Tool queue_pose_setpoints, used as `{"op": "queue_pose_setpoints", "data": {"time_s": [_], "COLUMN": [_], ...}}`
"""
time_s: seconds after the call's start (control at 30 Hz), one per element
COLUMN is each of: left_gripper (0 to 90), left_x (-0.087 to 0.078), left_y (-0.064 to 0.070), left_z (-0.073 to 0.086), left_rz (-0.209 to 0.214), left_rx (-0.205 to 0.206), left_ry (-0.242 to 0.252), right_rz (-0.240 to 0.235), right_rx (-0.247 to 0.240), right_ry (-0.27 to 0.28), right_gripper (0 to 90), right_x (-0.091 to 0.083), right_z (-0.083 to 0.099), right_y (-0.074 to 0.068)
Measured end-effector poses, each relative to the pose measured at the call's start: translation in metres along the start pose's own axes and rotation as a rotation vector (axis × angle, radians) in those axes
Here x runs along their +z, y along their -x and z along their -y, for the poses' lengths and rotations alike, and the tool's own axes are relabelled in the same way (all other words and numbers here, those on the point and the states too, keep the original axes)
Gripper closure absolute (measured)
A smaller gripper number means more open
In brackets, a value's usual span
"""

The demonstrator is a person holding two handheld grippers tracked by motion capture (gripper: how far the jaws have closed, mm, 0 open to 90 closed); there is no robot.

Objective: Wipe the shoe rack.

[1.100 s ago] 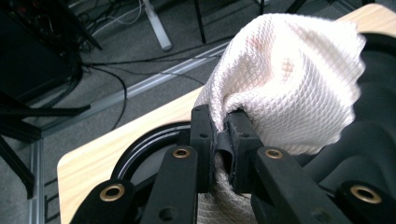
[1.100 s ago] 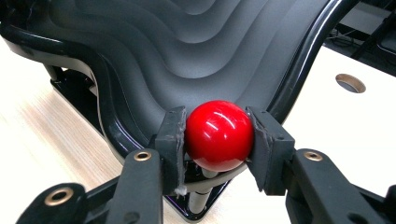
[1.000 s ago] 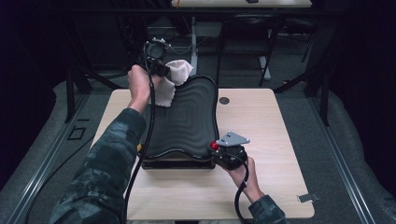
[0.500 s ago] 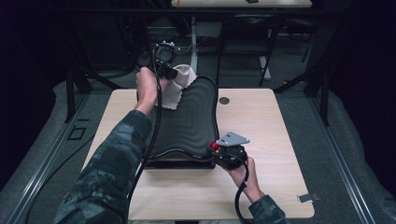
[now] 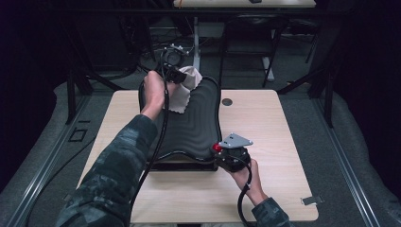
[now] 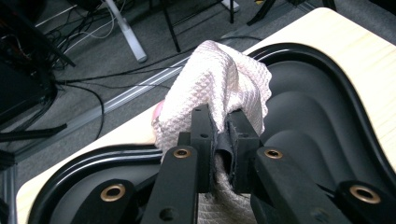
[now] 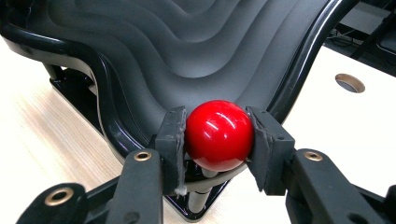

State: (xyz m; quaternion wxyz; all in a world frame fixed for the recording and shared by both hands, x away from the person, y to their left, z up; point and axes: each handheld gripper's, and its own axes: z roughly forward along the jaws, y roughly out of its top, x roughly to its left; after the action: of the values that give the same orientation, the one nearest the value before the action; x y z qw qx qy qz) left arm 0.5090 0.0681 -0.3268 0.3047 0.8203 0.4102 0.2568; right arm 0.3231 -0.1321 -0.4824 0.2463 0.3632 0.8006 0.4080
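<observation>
Dark lab, wooden table (image 5: 279,142) | left gripper (image 6: 219,135) clenches cloth (image 6: 219,79) at ribbed tray's (image 5: 198,123) 11 o'clock — may snag the rim | right gripper (image 7: 217,135) grasps red knob (image 7: 219,134) at 5 o'clock — could slip.

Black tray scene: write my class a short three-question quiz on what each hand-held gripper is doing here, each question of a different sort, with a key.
1. True or false: the left hand-held gripper is shut on the cloth.
2. What does the right hand-held gripper clamp? A) a cable B) the red ball C) the tray rim
3. Fill in: in the high view, the cloth lies at the ___ end of the tray.

Key: 1 true. 2 B: the jaws press the ball from both sides, at the tray's near corner. 3 far: it sits at the end away from the person.
</observation>
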Motion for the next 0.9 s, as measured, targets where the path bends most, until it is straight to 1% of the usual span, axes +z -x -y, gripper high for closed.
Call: {"op": "queue_pose_setpoints", "data": {"time_s": [0.13, 0.27, 0.5, 0.57, 0.63, 0.73, 0.9], "left_gripper": [83.4, 83.4, 83.4, 83.5, 83.5, 83.4, 83.4], "left_x": [0.009, 0.019, 0.032, 0.034, 0.036, 0.039, 0.04], "left_y": [0.008, 0.012, 0.011, 0.011, 0.012, 0.012, 0.011], "left_z": [-0.003, -0.004, -0.001, 0.0, 0.0, 0.0, -0.001], "left_rz": [-0.002, -0.017, -0.05, -0.05, -0.058, -0.06, -0.058], "left_rx": [0.001, -0.004, -0.049, -0.058, -0.059, -0.073, -0.067], "left_ry": [-0.001, -0.011, -0.013, -0.017, -0.021, -0.015, -0.016], "right_rz": [0.0, -0.001, 0.0, 0.0, 0.001, 0.002, -0.005], "right_rx": [-0.001, -0.001, -0.003, -0.004, -0.003, -0.002, -0.001], "right_ry": [0.0, 0.0, 0.0, -0.001, -0.001, -0.001, -0.002], "right_gripper": [60.0, 60.1, 60.1, 60.1, 60.1, 60.1, 60.1], "right_x": [0.0, 0.0, 0.0, 0.0, 0.0, 0.0, 0.0], "right_z": [0.0, 0.0, 0.0, 0.0, 0.0, 0.0, 0.0], "right_y": [0.0, 0.0, 0.0, 0.0, 0.0, 0.0, 0.0]}}
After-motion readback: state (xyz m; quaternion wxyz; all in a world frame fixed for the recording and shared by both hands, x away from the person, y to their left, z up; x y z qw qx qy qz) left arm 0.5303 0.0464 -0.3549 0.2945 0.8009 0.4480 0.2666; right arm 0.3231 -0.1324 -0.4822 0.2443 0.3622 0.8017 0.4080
